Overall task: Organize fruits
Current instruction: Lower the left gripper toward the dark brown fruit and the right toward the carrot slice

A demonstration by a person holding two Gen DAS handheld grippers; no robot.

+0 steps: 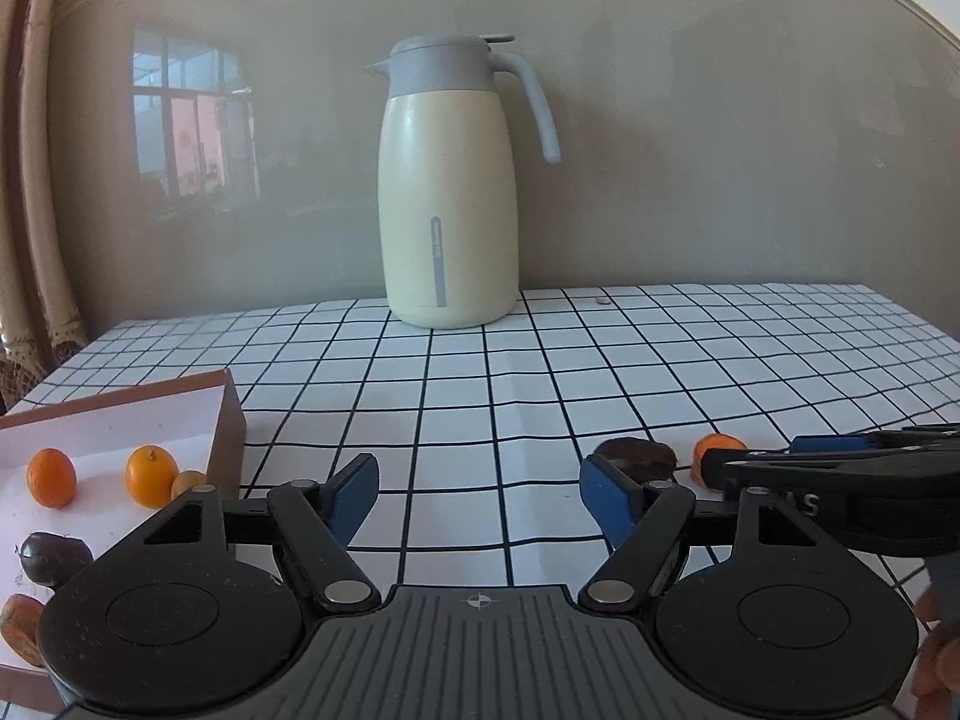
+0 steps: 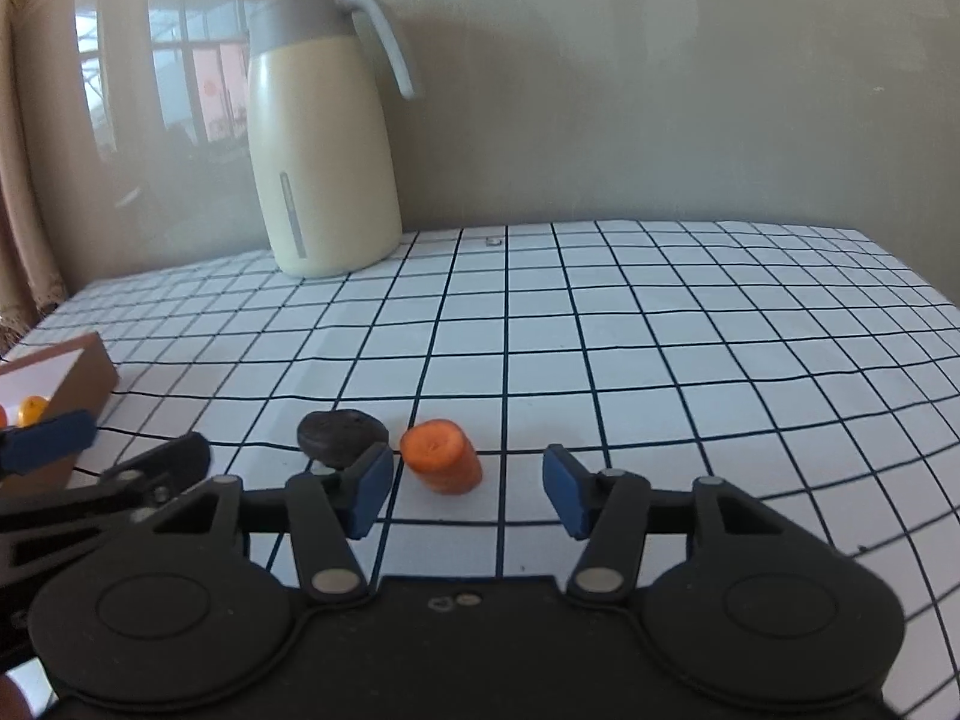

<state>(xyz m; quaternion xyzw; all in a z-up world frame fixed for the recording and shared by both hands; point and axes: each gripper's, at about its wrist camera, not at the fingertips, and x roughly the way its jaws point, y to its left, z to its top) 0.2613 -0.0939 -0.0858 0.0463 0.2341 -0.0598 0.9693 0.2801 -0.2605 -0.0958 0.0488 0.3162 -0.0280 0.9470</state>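
Note:
A shallow brown box with a white inside point(image 1: 231, 426) sits at the table's left; it holds several small oranges point(image 1: 150, 476), a dark round fruit point(image 1: 54, 558) and an orange chunk point(image 1: 21, 630). On the checked cloth lie a dark wrinkled fruit point(image 2: 342, 437) and an orange cut chunk point(image 2: 443, 462) side by side. My right gripper point(image 2: 468, 489) is open, low over the cloth, with the chunk between its blue pads point(image 2: 372, 495), nearer the left one. My left gripper point(image 1: 480, 498) is open and empty, just right of the box; the dark fruit point(image 1: 639, 457) lies beyond its right pad.
A cream thermos jug with a grey lid point(image 1: 450, 204) stands at the back by the wall. The white cloth with a black grid point(image 2: 660, 360) covers the table. A small pale object point(image 1: 602, 301) lies near the jug. The table's right edge curves away.

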